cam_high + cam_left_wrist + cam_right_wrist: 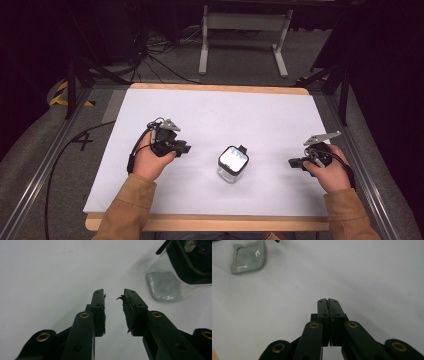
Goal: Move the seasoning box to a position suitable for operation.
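Your left gripper (186, 148) sits on the white table (215, 107) with its jaws a little apart and nothing between them, pointing toward the jar (233, 163). The jar stands upright near the table's middle, between your two hands and apart from both. Your right gripper (291, 162) rests well right of it, jaws pressed together on nothing

Both sleeves (131, 207) are tan. Each black gripper, left (186, 148) and right (292, 162), carries a grey three-cornered plate (169, 123) at 12 o'clock, brass-ringed rivets (84, 315) along its arms, and a black cable (60, 160).
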Demonstrator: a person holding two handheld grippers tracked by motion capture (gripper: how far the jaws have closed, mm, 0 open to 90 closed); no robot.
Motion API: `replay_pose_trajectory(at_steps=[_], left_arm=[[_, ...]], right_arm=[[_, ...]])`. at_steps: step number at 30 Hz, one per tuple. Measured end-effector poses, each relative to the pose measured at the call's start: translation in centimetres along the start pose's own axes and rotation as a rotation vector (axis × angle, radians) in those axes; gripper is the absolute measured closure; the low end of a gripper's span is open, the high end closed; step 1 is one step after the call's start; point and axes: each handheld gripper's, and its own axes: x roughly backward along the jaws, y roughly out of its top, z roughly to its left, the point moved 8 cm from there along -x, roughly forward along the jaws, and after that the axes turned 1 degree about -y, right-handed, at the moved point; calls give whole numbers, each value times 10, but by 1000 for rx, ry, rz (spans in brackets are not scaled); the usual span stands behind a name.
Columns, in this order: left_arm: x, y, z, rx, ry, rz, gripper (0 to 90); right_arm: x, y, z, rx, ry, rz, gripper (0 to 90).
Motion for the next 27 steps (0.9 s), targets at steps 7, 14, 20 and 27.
replay_pose_trajectory(at_steps=[7, 14, 20, 27], left_arm=[[-22, 15, -16, -47, -58, 18, 726], [-48, 18, -30, -84, -105, 50, 739], [-60, 16, -38, -116, -123, 85, 744], [-65, 15, -46, -128, -167, 71, 771]], right_arm=[[6, -11, 3, -13, -1, -1, 897], [11, -19, 2, -27, -13, -11, 894], [11, -19, 3, -26, -9, -8, 893], [9, -18, 6, -17, -3, -5, 888]])
